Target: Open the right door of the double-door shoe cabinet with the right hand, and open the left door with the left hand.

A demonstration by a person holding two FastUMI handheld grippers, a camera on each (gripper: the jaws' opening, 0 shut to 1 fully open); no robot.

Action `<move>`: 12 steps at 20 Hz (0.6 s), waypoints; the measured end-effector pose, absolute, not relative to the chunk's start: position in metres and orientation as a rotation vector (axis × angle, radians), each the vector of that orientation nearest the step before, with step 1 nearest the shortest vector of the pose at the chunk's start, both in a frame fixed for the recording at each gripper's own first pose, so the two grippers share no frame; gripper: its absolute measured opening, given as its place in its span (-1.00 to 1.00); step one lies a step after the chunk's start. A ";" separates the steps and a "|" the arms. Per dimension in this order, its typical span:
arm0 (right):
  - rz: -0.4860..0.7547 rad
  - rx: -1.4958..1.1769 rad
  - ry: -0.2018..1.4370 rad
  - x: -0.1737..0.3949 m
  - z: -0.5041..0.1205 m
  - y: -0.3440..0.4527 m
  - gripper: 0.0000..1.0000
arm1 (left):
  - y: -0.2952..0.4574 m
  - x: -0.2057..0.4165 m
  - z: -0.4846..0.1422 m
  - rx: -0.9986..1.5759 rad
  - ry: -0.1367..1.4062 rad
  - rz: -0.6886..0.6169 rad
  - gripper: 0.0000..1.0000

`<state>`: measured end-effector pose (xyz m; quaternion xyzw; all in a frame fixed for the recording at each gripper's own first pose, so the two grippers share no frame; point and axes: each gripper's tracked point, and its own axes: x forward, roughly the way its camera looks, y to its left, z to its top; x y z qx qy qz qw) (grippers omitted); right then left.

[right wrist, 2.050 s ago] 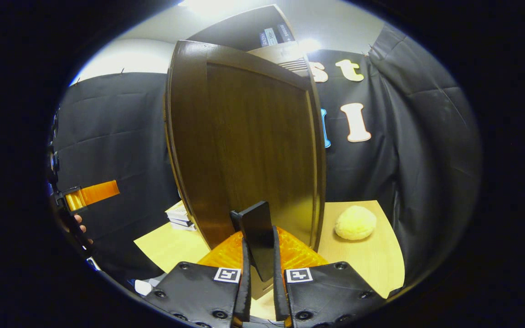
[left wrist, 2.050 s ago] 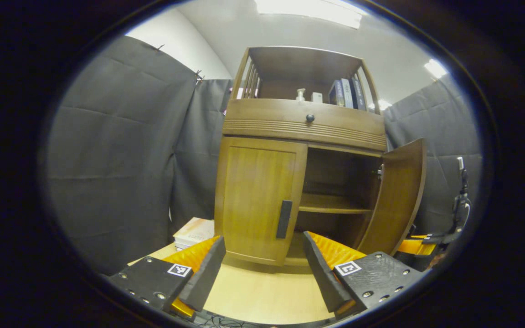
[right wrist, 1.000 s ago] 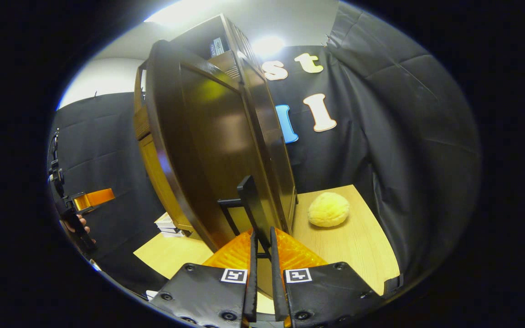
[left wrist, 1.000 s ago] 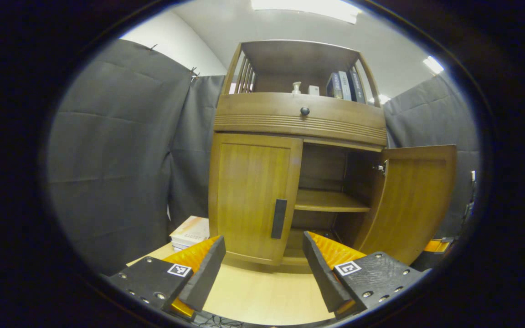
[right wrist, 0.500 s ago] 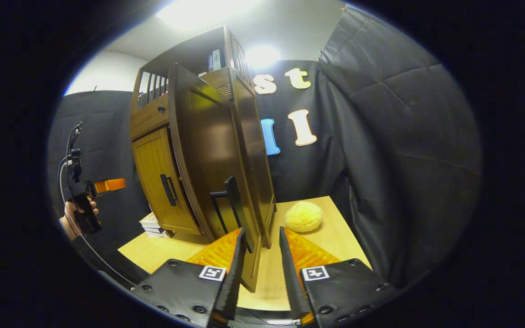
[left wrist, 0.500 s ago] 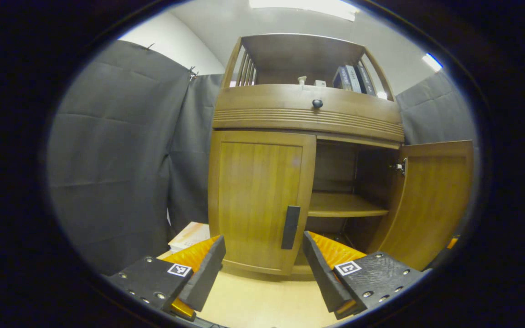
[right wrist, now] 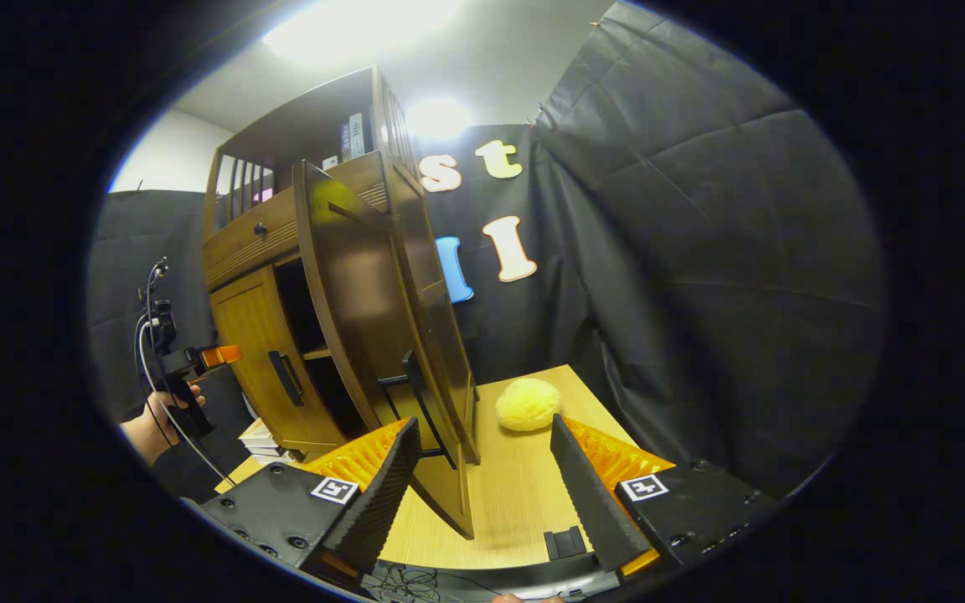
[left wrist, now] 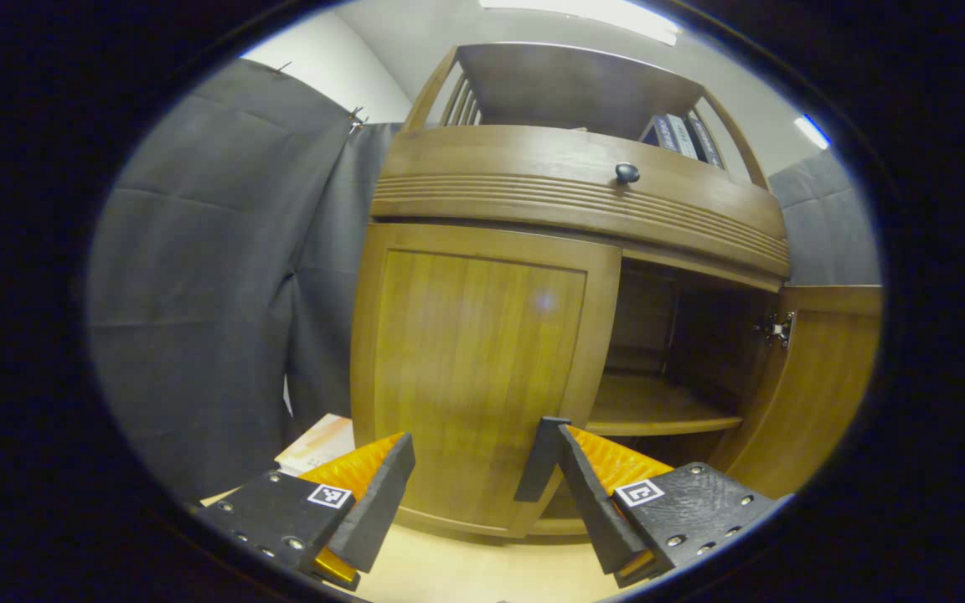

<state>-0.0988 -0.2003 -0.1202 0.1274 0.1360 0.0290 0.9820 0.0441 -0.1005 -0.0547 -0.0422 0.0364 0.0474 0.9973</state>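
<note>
The wooden shoe cabinet [left wrist: 575, 193] stands close in the left gripper view. Its left door [left wrist: 474, 368] is closed. That door's dark handle [left wrist: 535, 461] lies just inside the right finger of my left gripper [left wrist: 482, 440], which is open and not pressing on it. The right door [right wrist: 365, 310] is swung wide open, and its inner face [left wrist: 817, 385] and the bare shelf [left wrist: 658, 410] show. My right gripper [right wrist: 484, 427] is open, drawn back from the right door's handle [right wrist: 417, 389]. Farther off in the right gripper view, a hand [right wrist: 152, 431] holds the left gripper [right wrist: 223, 354] before the left door [right wrist: 252, 360].
A yellow round soft thing [right wrist: 527, 404] lies on the light wooden table [right wrist: 516, 494] beside the open door. A stack of books [left wrist: 315, 444] sits left of the cabinet. Above the doors is a drawer with a dark knob [left wrist: 626, 173]. Black cloth walls surround the booth.
The right door swung fully open; my right gripper then opened, let go of its handle and drew back. My left gripper moved in close to the left door's handle.
</note>
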 end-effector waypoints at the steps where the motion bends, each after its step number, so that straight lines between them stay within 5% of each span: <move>1: 0.040 0.249 0.269 -0.101 -0.118 -0.200 0.95 | -0.102 0.048 -0.057 -0.074 0.076 0.076 0.97; 12: -0.110 0.155 0.269 -0.118 -0.110 -0.171 0.95 | -0.133 0.065 -0.092 -0.060 0.186 -0.117 0.99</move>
